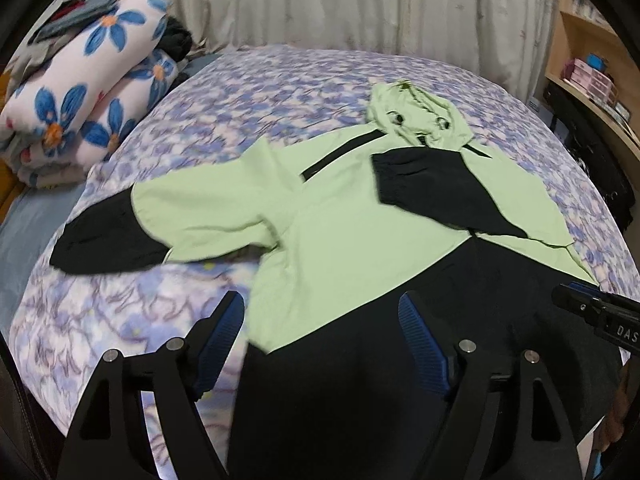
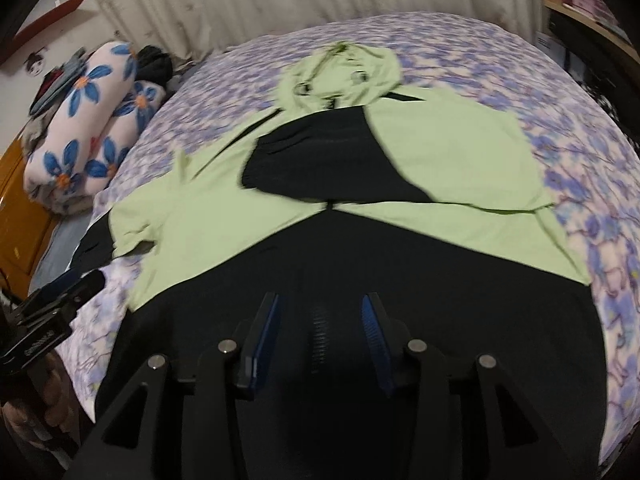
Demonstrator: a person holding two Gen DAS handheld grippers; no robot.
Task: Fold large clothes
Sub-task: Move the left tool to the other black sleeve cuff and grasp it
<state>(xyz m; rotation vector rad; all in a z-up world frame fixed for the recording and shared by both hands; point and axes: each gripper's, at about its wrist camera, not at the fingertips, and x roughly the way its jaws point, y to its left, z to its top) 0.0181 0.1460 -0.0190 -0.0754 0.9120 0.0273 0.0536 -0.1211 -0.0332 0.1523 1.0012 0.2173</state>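
- One jacket (image 1: pixel 360 216) — light green with black panels — lies spread flat on the bed (image 1: pixel 256 88), filling the middle of both views; its black lower part runs down to the bottom edge of each picture.
- One hood (image 1: pixel 416 116) sits at the top of the jacket, upper middle of the frame, with two round dark eyelets on it.
- Two sleeves: one sleeve (image 1: pixel 160 224) stretches out to the left with its black cuff at mid left of the left wrist view; the other sleeve (image 1: pixel 432 188) is folded in over the chest, its black cuff just below the hood.
- One left gripper (image 1: pixel 322 328), at the bottom of its own view — two black fingers with blue ribbed pads standing wide apart over the jacket's near edge, nothing pressed between them.
- One right gripper (image 2: pixel 320 326), at the bottom of its own view: fingers partly apart above the black fabric, gripping nothing.
- Each gripper also shows in the other's view, at the side edge; the letters "DAS" can be read on the right one at the lower right of the left view. Lettering on the left one at the lower left of the right view is too blurred to read.
- One rolled quilt (image 1: pixel 92 92) with blue flowers lies at the upper left, beside the bed's edge.
- One curtain (image 1: pixel 320 0) hangs across the top.
- One wooden shelf (image 1: pixel 592 80) with small boxes stands at the upper right.
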